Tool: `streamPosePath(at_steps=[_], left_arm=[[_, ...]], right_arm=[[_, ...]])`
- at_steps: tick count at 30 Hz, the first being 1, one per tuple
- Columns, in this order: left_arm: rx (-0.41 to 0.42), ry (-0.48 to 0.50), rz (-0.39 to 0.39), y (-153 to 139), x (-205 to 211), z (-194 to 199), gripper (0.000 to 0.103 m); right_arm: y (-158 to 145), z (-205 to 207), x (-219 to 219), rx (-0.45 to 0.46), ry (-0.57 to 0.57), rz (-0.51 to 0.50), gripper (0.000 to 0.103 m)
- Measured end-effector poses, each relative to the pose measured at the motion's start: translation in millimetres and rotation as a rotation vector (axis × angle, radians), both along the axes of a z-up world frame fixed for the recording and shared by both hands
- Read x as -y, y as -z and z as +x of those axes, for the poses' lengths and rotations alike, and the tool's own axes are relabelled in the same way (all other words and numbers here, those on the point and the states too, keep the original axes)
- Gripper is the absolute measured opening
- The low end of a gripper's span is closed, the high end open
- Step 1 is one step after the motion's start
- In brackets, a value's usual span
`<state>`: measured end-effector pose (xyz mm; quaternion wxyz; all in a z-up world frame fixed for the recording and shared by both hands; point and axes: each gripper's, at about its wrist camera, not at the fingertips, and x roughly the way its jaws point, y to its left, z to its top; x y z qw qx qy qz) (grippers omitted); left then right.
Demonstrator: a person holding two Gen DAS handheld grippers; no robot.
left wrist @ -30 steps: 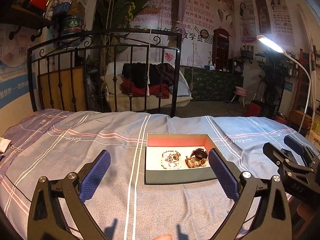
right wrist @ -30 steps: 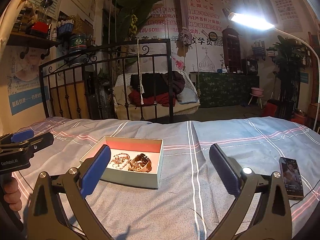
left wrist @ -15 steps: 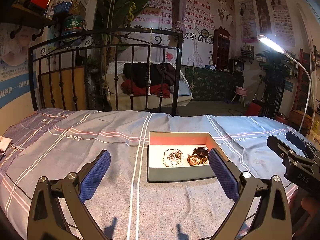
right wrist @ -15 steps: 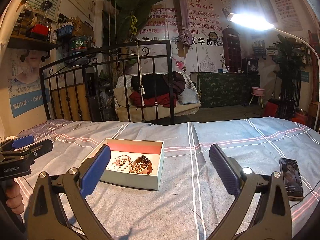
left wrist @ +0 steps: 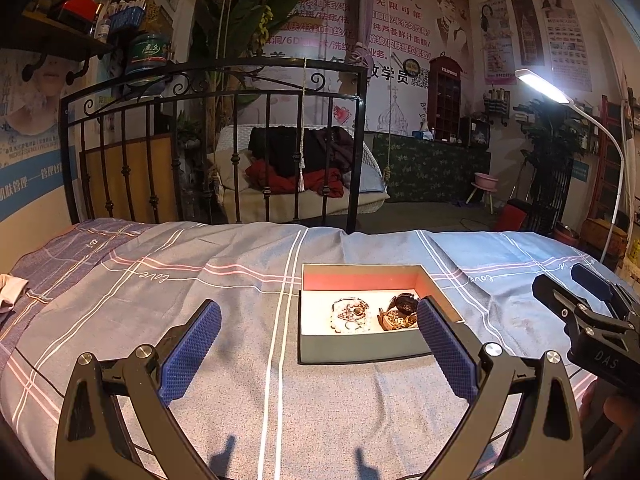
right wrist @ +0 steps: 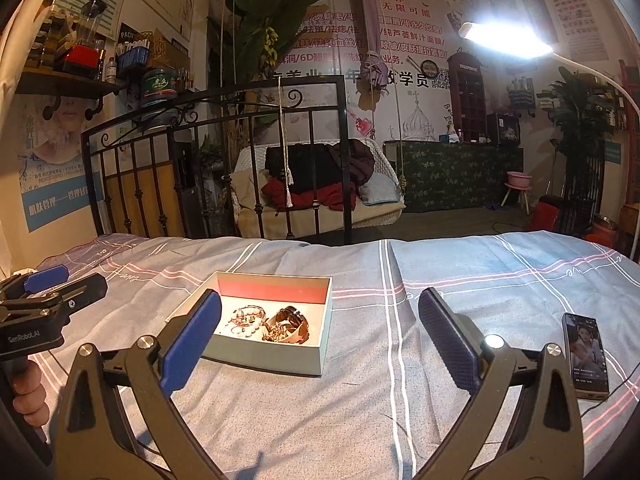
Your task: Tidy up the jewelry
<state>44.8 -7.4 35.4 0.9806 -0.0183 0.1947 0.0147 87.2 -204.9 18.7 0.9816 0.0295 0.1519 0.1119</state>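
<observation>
A shallow grey box [left wrist: 360, 350] [right wrist: 264, 358] with a red inner wall sits on the blue striped bedspread. Inside it lie a pale bead bracelet [left wrist: 350, 314] [right wrist: 246, 320] and a brown watch with gold pieces [left wrist: 400, 314] [right wrist: 286, 326]. My left gripper [left wrist: 318, 344] is open and empty, just short of the box, its right pad over the box's right corner. My right gripper [right wrist: 318, 340] is open and empty, to the right of the box, its left pad in front of the box's left end. Each gripper shows at the other view's edge.
A phone [right wrist: 585, 356] with a lit screen lies on the bedspread at the right, a cable beside it. A black iron bed rail [left wrist: 216, 140] stands behind the bed. A white lamp [right wrist: 508, 42] arches over the right side. A hand [right wrist: 28, 396] holds the left gripper's handle.
Both views have drifted slightly: the box sits a little further right in the left wrist view and a little further from the right gripper. Both grippers stay open and the jewelry has not moved.
</observation>
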Motion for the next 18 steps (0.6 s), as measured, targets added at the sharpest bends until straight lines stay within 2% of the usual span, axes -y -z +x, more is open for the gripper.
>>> streamPosePath(at_steps=[18], left_arm=[[-0.032, -0.015, -0.005, 2.8, -0.7, 5.4, 0.096]], right_arm=[[5.5, 5.1, -6.0, -0.023, -0.018, -0.006, 0.097]])
